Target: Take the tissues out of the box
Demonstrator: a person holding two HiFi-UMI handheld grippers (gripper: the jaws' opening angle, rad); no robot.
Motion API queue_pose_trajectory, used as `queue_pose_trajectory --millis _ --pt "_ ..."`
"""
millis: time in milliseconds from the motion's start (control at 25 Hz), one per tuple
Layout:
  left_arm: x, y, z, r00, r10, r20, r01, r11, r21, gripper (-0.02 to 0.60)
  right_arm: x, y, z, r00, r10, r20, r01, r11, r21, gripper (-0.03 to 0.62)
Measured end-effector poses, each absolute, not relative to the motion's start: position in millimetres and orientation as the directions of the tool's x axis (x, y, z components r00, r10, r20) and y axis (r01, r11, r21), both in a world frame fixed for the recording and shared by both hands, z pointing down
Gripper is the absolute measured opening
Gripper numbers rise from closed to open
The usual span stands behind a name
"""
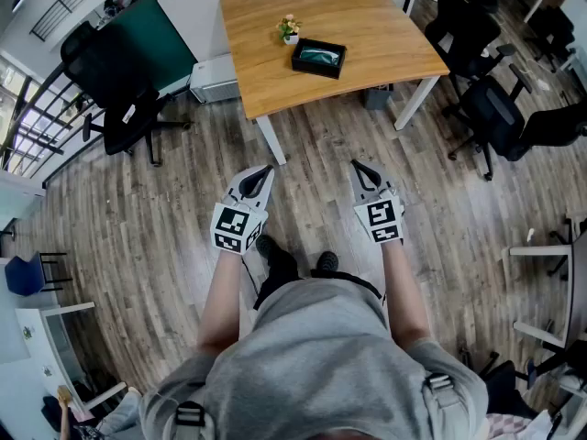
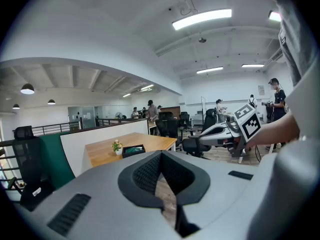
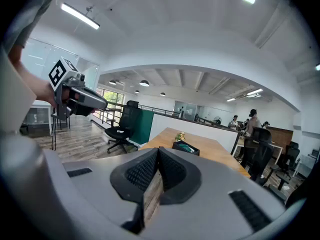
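Note:
A black tissue box (image 1: 318,58) with a pale tissue showing in its top lies on the wooden table (image 1: 367,26), far ahead of me. It also shows small in the left gripper view as the box (image 2: 133,150) and in the right gripper view as the box (image 3: 186,147). My left gripper (image 1: 266,170) and right gripper (image 1: 359,166) hang side by side over the floor, well short of the table, both shut with nothing between the jaws. The right gripper (image 2: 202,133) appears in the left gripper view, the left gripper (image 3: 102,104) in the right one.
A small flower pot (image 1: 290,30) stands beside the box. Black office chairs stand left (image 1: 124,108) and right (image 1: 495,108) of the table. A green and white partition (image 1: 151,35) runs behind. People stand in the background. Plank floor lies between me and the table.

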State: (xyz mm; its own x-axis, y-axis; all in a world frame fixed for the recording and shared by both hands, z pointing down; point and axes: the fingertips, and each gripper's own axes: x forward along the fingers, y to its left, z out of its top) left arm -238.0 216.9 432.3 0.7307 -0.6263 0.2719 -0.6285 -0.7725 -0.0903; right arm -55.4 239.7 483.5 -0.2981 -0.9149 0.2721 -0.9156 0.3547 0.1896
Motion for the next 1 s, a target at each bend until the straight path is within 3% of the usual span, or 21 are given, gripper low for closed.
queue_pose_trajectory --millis 1000 --pt "-227 228 431 0.727 -0.631 0.272 -0.628 -0.771 -0.110 0.017 -62 237 468 -0.338 -0.908 0.249 -0.910 0.383 0.161 0.003"
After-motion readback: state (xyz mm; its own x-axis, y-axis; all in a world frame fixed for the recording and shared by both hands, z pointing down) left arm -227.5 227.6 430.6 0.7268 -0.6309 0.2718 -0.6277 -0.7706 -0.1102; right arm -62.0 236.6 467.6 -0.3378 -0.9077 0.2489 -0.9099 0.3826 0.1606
